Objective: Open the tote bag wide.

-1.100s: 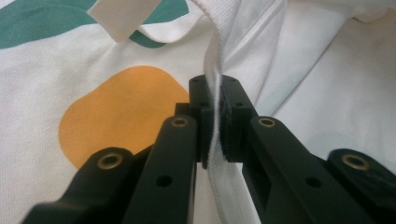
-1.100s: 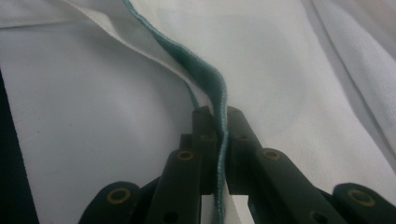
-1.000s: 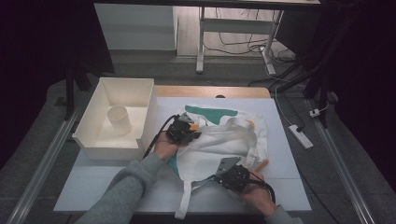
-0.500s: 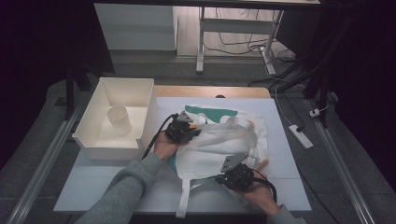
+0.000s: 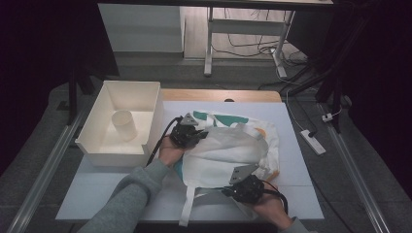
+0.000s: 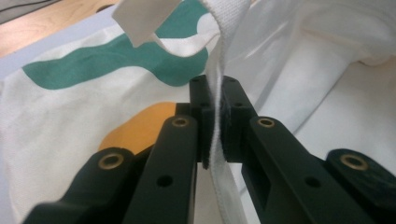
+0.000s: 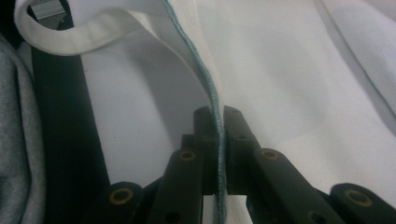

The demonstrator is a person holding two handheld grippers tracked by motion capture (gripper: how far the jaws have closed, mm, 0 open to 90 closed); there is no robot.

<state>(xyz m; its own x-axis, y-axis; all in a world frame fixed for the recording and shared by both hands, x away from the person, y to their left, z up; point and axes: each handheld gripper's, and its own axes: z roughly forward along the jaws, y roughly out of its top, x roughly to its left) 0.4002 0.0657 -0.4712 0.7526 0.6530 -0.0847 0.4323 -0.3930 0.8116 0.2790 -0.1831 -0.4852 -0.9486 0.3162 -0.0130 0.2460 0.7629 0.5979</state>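
Down near the person, the right gripper (image 5: 244,187) was squeezed tight on the edge of a white cloth bag (image 5: 228,150). In the right gripper view, that edge (image 7: 215,116) ran straight up between the black jaws. The bag lay on the white table (image 5: 296,145), between both grippers. Farther away, the left gripper (image 5: 187,132) was pinched shut on the bag's far edge (image 6: 215,112). Green and orange shapes showed on the cloth (image 6: 107,60). No words could be read anywhere. Beside the left gripper sat a white bin (image 5: 145,97) with a cup (image 5: 123,125) inside.
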